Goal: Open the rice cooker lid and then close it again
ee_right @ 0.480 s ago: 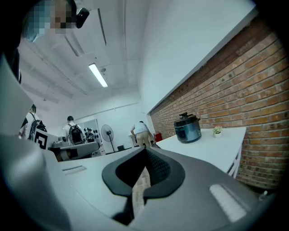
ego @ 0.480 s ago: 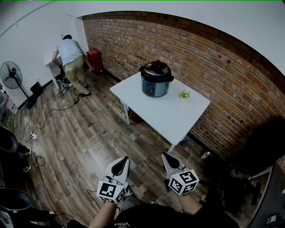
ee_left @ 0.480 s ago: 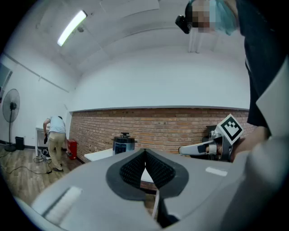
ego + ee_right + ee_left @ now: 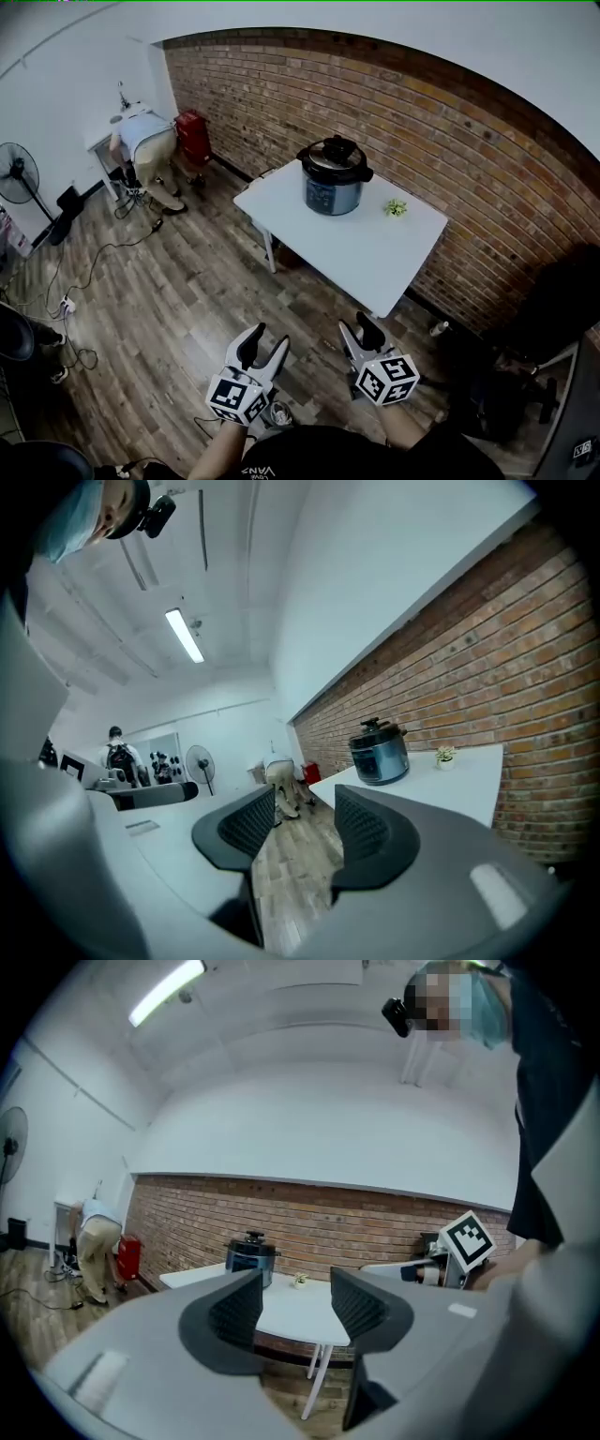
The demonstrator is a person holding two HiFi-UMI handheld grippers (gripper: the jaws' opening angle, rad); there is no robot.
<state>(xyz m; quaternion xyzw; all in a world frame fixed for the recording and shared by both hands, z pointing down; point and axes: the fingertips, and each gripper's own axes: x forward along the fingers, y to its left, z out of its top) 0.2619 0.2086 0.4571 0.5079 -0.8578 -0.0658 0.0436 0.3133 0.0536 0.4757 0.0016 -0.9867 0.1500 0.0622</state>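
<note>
Head view shows a brick wall across the back and a plank floor below it; the dark mass at the right edge is too dim to identify, and dark round shapes at the lower left are cut off by the frame.

White table stands against the wall; its legs are largely hidden beneath the top.

Person bends over at the far left beside a red item that cannot be identified; head and hands are not visible; a fan stands at the left edge.

Cooker stands upright on the table's far left part, near the wall; lid down and seated; dark bluish body, black lid with a top knob, stubby side handles; front panel too small to read. In the left gripper view its base is hidden behind one jaw; the right gripper view shows it whole.

Left gripper and right gripper are held side by side low in the frame, well apart from the table; the wearer's forearms are cut off at the bottom edge. Each gripper's own view shows its jaws apart with only floor and room between them; neither holds anything.

Small plant sits on the table just right of the cooker, not touching it.
</note>
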